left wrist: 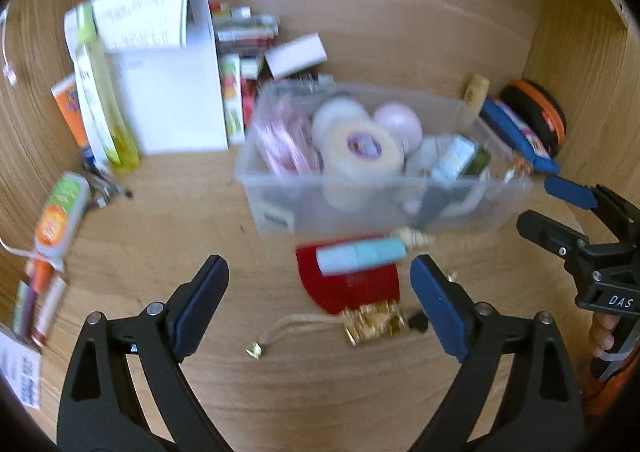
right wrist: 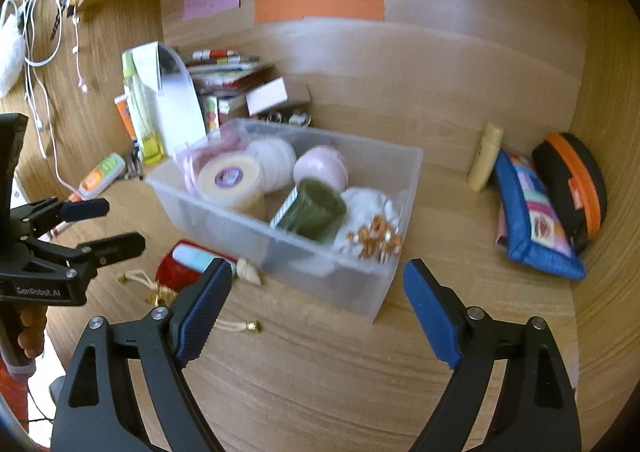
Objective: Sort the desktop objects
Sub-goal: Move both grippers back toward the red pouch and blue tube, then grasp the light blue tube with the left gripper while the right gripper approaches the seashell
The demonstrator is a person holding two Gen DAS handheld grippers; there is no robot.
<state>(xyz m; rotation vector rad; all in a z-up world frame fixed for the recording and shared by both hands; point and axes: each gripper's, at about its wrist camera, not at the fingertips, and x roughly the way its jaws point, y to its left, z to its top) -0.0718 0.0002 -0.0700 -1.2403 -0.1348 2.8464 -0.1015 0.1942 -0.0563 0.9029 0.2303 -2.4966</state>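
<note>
A clear plastic bin (left wrist: pixel 496 208) (right wrist: pixel 224 208) stands mid-desk. It holds tape rolls (left wrist: pixel 360 148) (right wrist: pixel 230 178), a pink ball (left wrist: pixel 400 124) (right wrist: pixel 320 168), a green box (right wrist: pixel 316 208) and a gold trinket (right wrist: pixel 376 238). In front of it a light blue tube (left wrist: pixel 360 254) (right wrist: pixel 196 256) lies on a red pouch (left wrist: pixel 352 284) (right wrist: pixel 172 272) with gold tassels (left wrist: pixel 372 324). My left gripper (left wrist: pixel 320 304) (right wrist: pixel 108 224) is open and empty, just short of the tube. My right gripper (right wrist: pixel 316 312) (left wrist: pixel 556 208) is open and empty near the bin's right corner.
A white paper bag (left wrist: pixel 172 100), a yellow-green bottle (left wrist: pixel 108 100) and stacked small boxes (left wrist: pixel 240 36) stand at the back left. A blue pouch (right wrist: pixel 532 220), a black-orange case (right wrist: pixel 576 180) and a cream tube (right wrist: pixel 486 156) lie at the right wall. Coloured notes (right wrist: pixel 320 0) hang on the back wall.
</note>
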